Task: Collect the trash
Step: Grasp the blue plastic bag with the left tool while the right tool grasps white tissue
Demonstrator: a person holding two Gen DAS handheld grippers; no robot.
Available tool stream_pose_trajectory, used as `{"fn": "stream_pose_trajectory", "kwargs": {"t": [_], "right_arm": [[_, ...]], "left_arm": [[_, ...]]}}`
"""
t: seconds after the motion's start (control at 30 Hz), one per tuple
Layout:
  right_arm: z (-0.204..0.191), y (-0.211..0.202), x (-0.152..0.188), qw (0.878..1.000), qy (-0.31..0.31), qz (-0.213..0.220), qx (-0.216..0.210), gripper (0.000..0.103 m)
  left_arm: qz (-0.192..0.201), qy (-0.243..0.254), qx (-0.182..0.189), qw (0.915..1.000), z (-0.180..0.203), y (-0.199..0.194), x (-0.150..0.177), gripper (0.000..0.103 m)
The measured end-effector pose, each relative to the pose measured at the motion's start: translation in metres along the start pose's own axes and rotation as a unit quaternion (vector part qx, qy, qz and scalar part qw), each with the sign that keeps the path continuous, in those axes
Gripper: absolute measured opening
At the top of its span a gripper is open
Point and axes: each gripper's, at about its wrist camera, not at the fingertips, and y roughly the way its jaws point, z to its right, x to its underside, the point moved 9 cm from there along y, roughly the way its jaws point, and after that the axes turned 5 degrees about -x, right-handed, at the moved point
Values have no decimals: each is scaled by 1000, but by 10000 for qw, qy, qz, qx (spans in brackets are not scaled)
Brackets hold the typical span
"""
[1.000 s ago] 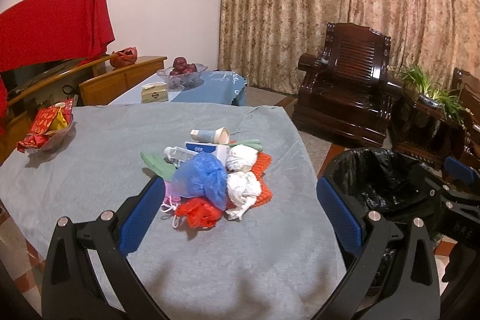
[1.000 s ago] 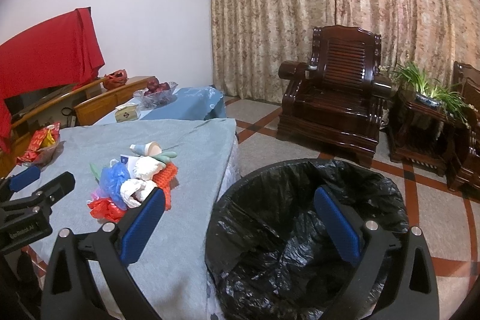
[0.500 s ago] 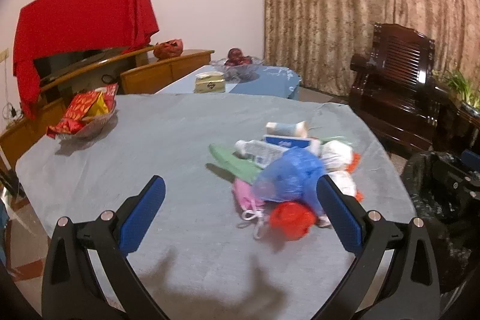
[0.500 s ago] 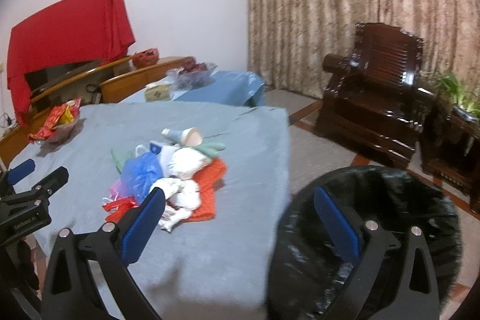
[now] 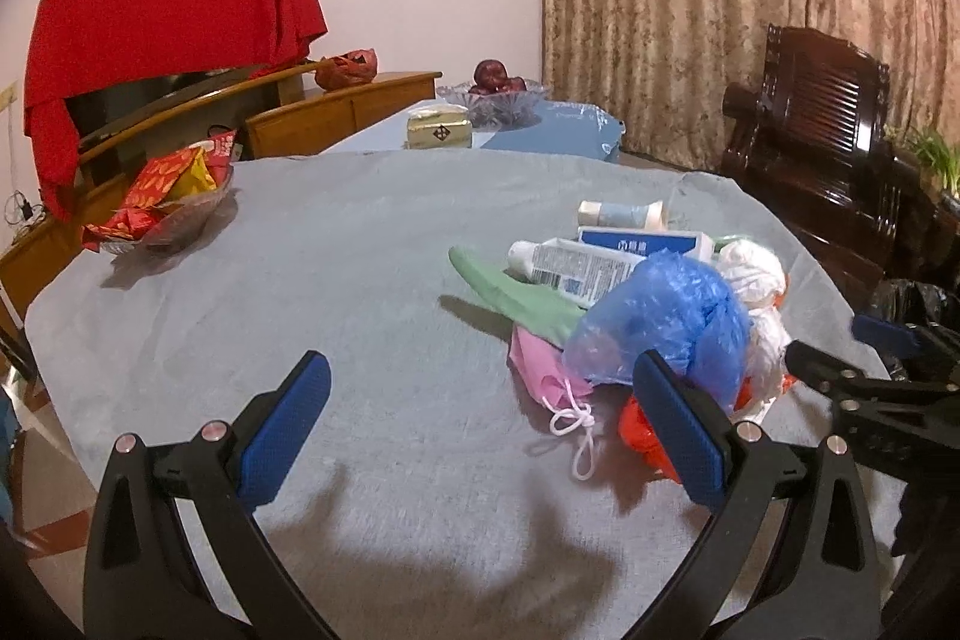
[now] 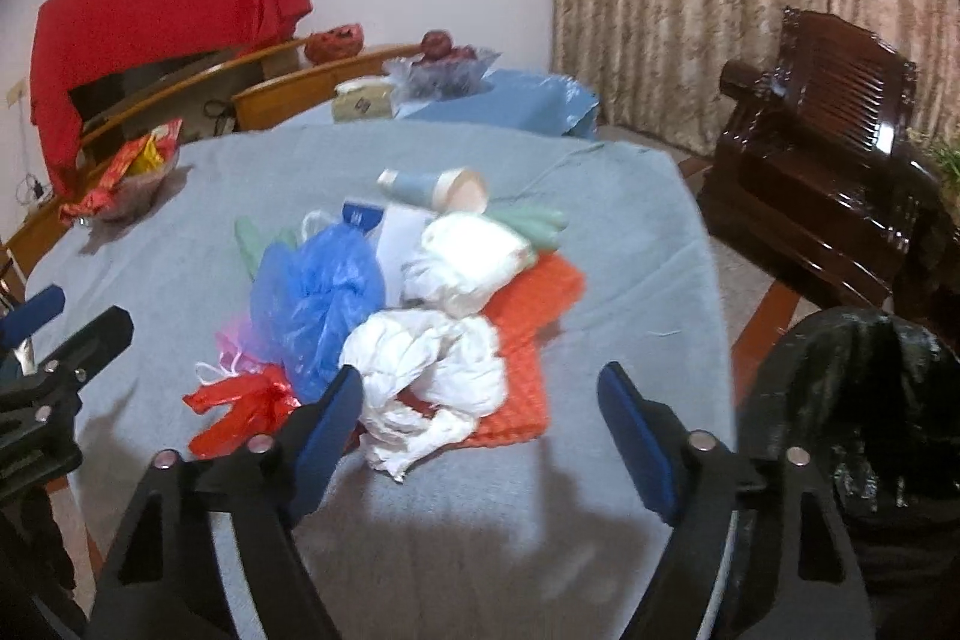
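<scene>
1. At the far left of the grey-clothed table (image 5: 336,280) a glass bowl of red snack packets (image 5: 168,196) sits well apart from the litter; I judge it no part of the trash.
2. The left gripper (image 5: 480,421) hangs over bare cloth with its blue pads spread wide and nothing between them. The pile lies to its right, with the right-hand pad just in front of the blue bag.
3. The trash is heaped mid-table: a pink mask (image 5: 546,370), a green strip (image 5: 516,295), a tube (image 5: 570,265), a blue plastic bag (image 6: 315,295), a red plastic bag (image 6: 240,412), white crumpled wads (image 6: 432,370) on an orange mesh sheet (image 6: 531,334), and a paper cup (image 6: 435,189) behind.
4. The right gripper (image 6: 480,427) is also spread and empty, its opening facing the nearest white wad, not yet around it.
5. At the far right, the black-lined bin (image 6: 858,400) stands off the table's edge.
6. The step looks like the approach for a first pick. Next, the right gripper would need to advance, straddle the wad, close, then carry it right to the bin. The soft wad may drag its neighbours.
</scene>
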Motion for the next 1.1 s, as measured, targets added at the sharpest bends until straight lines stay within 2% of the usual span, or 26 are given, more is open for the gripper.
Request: {"fn": "stream_pose_trajectory", "kwargs": {"t": [0.23, 0.3, 0.37, 0.43, 0.47, 0.97, 1.07, 1.1], "right_arm": [[-13, 21, 9, 9984, -27, -307, -484, 47], [-16, 23, 11, 9975, -27, -354, -608, 42], [-17, 23, 11, 9970, -46, -360, -678, 31], [-19, 23, 11, 9957, -71, -366, -846, 8], [-21, 23, 10, 9946, -80, -377, -961, 6], [-4, -13, -2, 9958, -24, -111, -913, 4], [-1, -8, 5, 9958, -21, -284, -876, 13], [0, -6, 6, 9954, 46, -312, -906, 25]], "left_arm": [[-83, 44, 90, 9999, 8, 11, 3, 98], [-91, 60, 113, 9999, 11, 13, 3, 98], [-115, 72, 141, 9998, 15, 14, 3, 98], [-141, 79, 178, 9997, 18, 15, 4, 98], [-141, 88, 188, 9997, 21, 15, 4, 98], [-142, 241, 324, 9991, 42, 7, 8, 98], [-203, 214, 345, 9990, 43, 8, 11, 98], [-202, 210, 335, 9990, 43, 8, 11, 98]]}}
